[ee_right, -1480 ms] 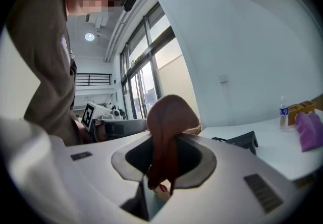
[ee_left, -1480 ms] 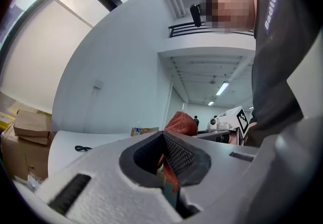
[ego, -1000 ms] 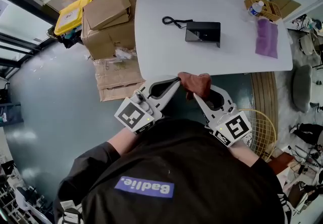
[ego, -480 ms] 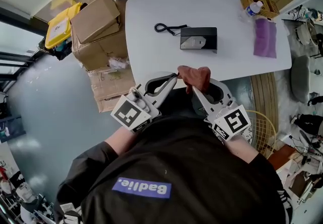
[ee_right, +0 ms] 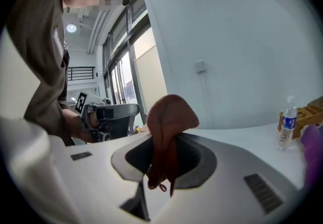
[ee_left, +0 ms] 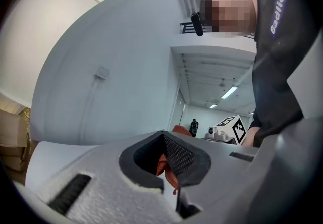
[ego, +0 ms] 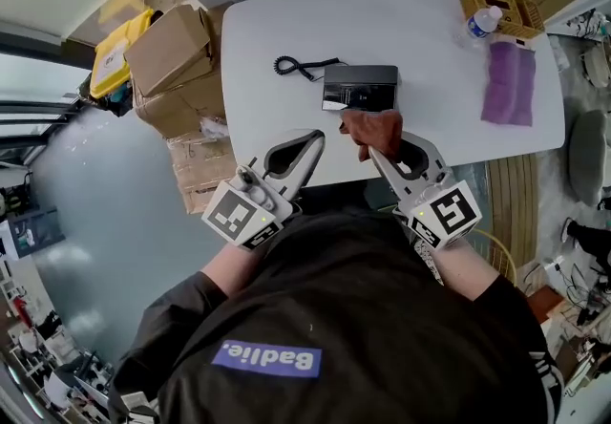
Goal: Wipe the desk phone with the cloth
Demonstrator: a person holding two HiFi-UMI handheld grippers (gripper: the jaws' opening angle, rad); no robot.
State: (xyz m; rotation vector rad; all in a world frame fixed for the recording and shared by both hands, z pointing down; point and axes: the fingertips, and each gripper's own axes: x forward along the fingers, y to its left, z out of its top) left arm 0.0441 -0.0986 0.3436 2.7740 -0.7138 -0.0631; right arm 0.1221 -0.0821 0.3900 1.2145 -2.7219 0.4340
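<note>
The black desk phone [ego: 360, 86] lies on the white table [ego: 420, 31], its coiled cord [ego: 298, 66] trailing to the left. My right gripper [ego: 370, 147] is shut on a rust-brown cloth [ego: 374, 129], which bunches above the jaws and hangs through them [ee_right: 171, 114]. The cloth hovers at the phone's near edge. My left gripper [ego: 320, 134] is shut, just left of the cloth with a small gap. From the left gripper view, the cloth [ee_left: 164, 165] shows past its closed jaws [ee_left: 162, 134].
Cardboard boxes [ego: 172, 50] and a yellow bin [ego: 119, 40] stand off the table's left end. A purple cloth [ego: 509, 83] lies at the table's right end beside a yellow basket [ego: 496, 7] and a water bottle [ee_right: 287, 122].
Both grippers moved forward over the table's near edge, bringing the cloth up to the phone. The left gripper's tip, earlier against the cloth, now stands slightly apart from it.
</note>
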